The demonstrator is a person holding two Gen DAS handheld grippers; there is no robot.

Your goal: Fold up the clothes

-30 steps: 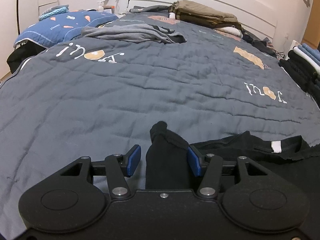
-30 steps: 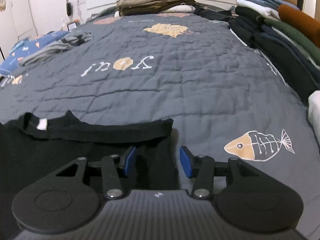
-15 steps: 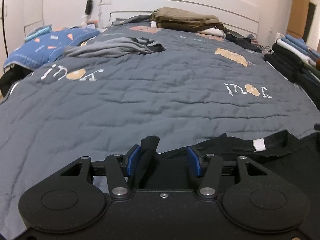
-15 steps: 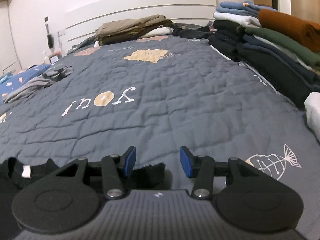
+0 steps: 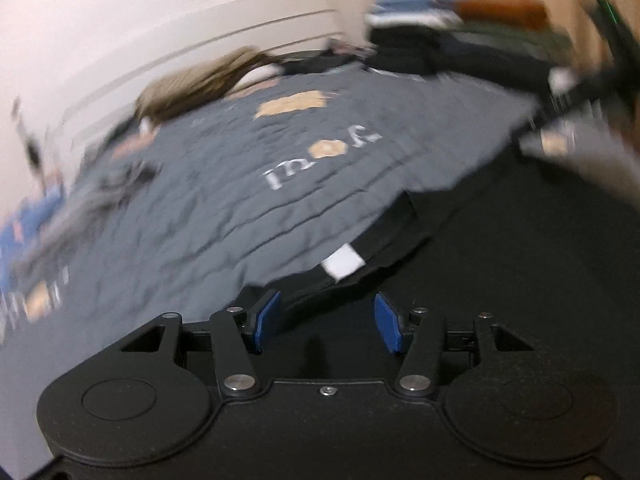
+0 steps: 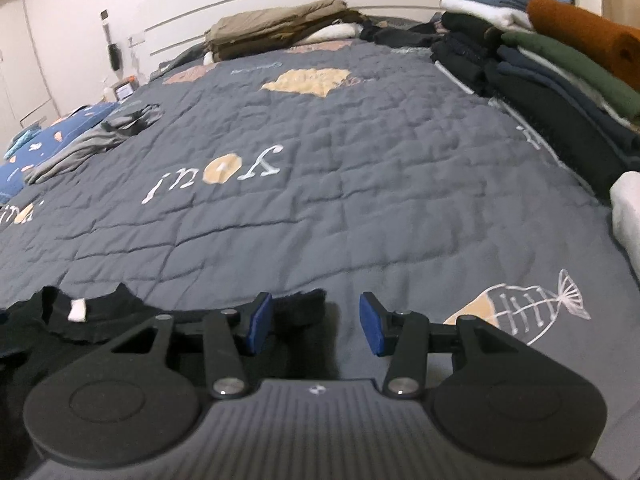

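Black garment lies flat at the near edge of the grey quilt, collar label facing the far side. Left gripper: jaws apart, nothing held, over the garment. Right gripper: jaws apart, empty, at the garment's right corner.

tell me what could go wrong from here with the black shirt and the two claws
1. Both the left claw and the right claw are open, so the black shirt is held by neither; a close now might catch only a thin edge and slip.
2. The left wrist view is heavily blurred, suggesting fast motion; the claw could drag and bunch the collar near the white label.
3. The shirt corner between the right claw's fingers looks crumpled, which may skew the fold.
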